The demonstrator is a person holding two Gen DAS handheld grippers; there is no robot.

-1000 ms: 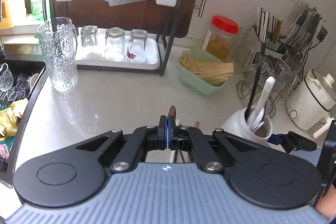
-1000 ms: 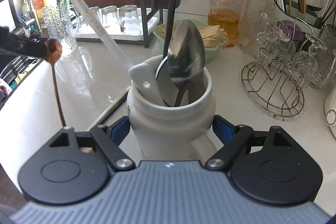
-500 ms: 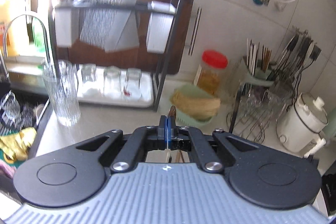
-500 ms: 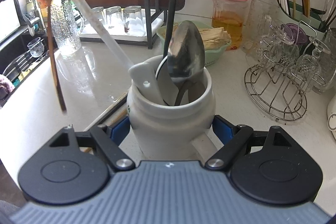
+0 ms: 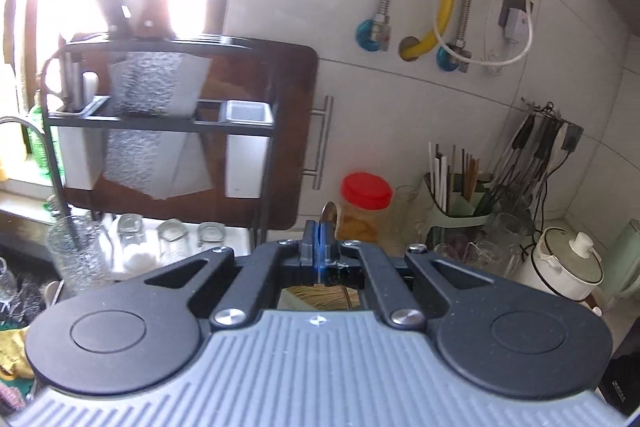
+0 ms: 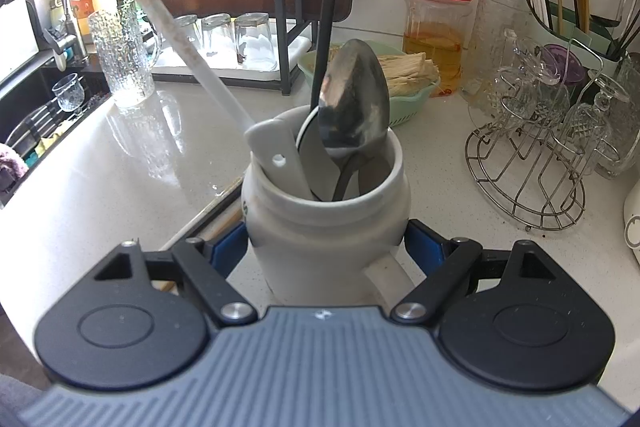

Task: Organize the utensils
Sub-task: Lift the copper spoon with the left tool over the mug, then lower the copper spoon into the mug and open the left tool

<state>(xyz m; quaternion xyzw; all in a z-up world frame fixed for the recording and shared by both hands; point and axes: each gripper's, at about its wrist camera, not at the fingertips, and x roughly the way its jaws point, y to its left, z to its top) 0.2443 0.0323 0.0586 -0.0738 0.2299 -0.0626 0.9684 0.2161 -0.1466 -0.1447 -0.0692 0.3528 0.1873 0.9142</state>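
Observation:
My left gripper is shut on a thin brown spoon. Its small bowl sticks up just past the fingertips, and the handle hangs below, mostly hidden by the gripper body. The gripper is held high above the counter, facing the wall. My right gripper is shut on a white ceramic jar standing on the counter, one blue pad on each side. In the jar stand a large metal spoon, a long white spoon and a black handle. Loose chopsticks lie on the counter left of the jar.
A green basket and a red-lidded jar stand behind the white jar. A wire rack of glasses is to the right, a glass pitcher and the sink to the left. A black dish rack holds upturned glasses.
My left gripper has risen with the brown spoon and tipped up toward the wall; the spoon has left the right wrist view. The right gripper and jar have not moved.

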